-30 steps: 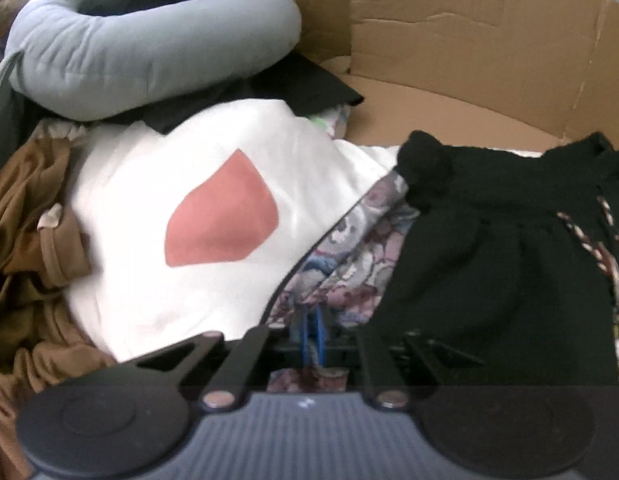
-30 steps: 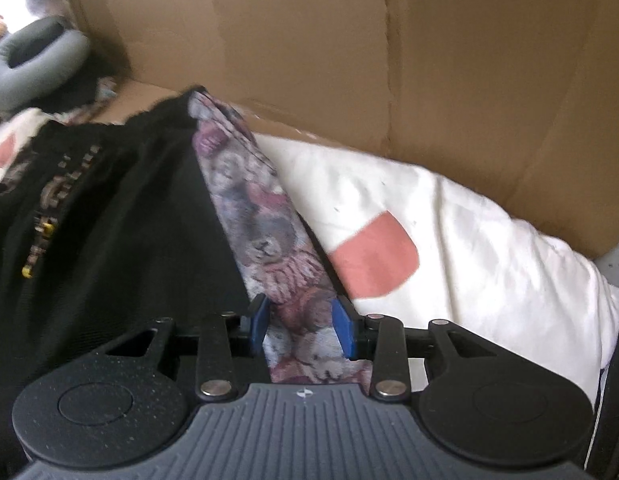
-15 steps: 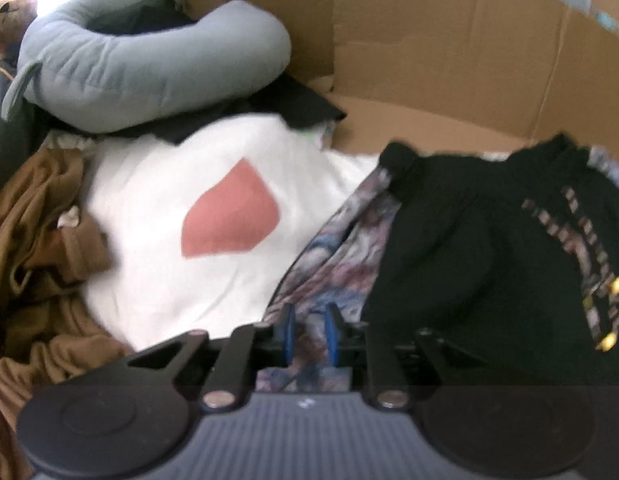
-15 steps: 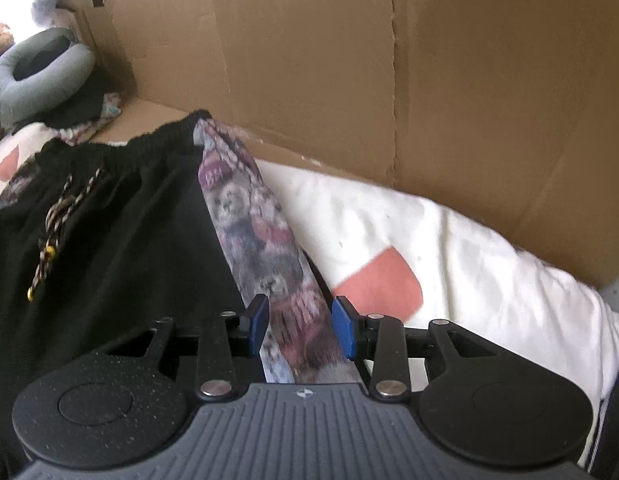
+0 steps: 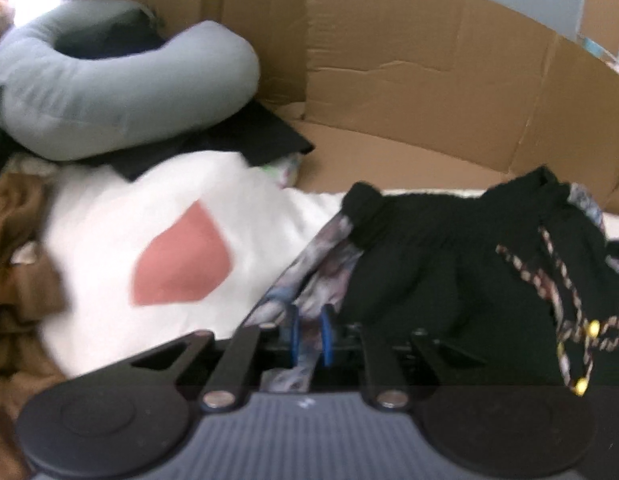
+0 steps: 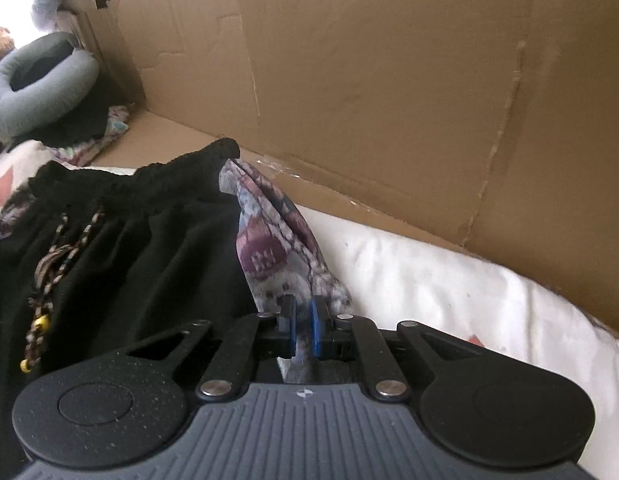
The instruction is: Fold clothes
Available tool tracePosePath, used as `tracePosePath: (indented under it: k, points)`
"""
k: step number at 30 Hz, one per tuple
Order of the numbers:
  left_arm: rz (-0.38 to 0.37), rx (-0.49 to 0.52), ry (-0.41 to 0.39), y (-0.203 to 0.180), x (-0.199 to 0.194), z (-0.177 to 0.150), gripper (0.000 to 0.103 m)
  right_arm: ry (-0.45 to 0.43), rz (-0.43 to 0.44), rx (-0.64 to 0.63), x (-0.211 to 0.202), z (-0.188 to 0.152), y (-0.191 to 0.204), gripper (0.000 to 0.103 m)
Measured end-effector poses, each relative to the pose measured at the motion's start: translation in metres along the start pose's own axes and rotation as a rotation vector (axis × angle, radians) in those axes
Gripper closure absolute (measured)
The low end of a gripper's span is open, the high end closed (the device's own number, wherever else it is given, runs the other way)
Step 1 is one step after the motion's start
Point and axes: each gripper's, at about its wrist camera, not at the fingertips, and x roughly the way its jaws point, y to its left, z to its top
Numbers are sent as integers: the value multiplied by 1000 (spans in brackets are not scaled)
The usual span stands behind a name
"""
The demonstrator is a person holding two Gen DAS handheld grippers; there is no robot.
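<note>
Cardboard walls (image 6: 389, 80) stand behind a bed piled with clothes. Toward its left edge lie a grey ring pillow (image 5: 109, 88) and a white sheet (image 5: 121, 216); further right the black shorts (image 5: 449, 264) hang spread, patterned lining showing at both sides. Left hand-held gripper (image 5: 308, 332) is pinched narrow on the left lining edge. Right hand-held gripper (image 6: 302, 332) is closing on the right lining edge (image 6: 277, 240). Gripping lining alone, the outer cloth could sag and the fold go crooked.

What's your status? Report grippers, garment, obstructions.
Left hand-held gripper pinching patterned fabric. Right hand-held gripper closing on the same garment's other edge. Black shorts on top. Cardboard wall close behind.
</note>
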Motion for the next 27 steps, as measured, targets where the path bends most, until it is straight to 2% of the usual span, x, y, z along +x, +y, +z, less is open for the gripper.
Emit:
tracePosePath:
  k: [2, 4, 6, 9, 13, 17, 22, 27]
  points:
    - [-4, 0, -11, -5, 7, 4, 89, -1, -12, 9, 7, 2, -2, 92]
    - [36, 16, 7, -8, 18, 6, 89, 2, -18, 26, 12, 5, -4, 92]
    - [88, -10, 44, -5, 29, 9, 97, 14, -32, 30, 15, 10, -4, 92]
    - [98, -49, 17, -5, 22, 15, 96, 15, -42, 49, 9, 20, -1, 91]
    - [36, -40, -29, -11, 5, 20, 92, -37, -9, 24, -6, 28, 7, 89]
    - [14, 0, -43, -19, 8, 25, 92, -71, 6, 15, -8, 35, 14, 89]
    - [28, -6, -26, -17, 29, 30, 92, -97, 38, -8, 2, 46, 32, 87]
    - [50, -24, -7, -10, 51, 30, 90, -106, 24, -29, 20, 55, 41, 86]
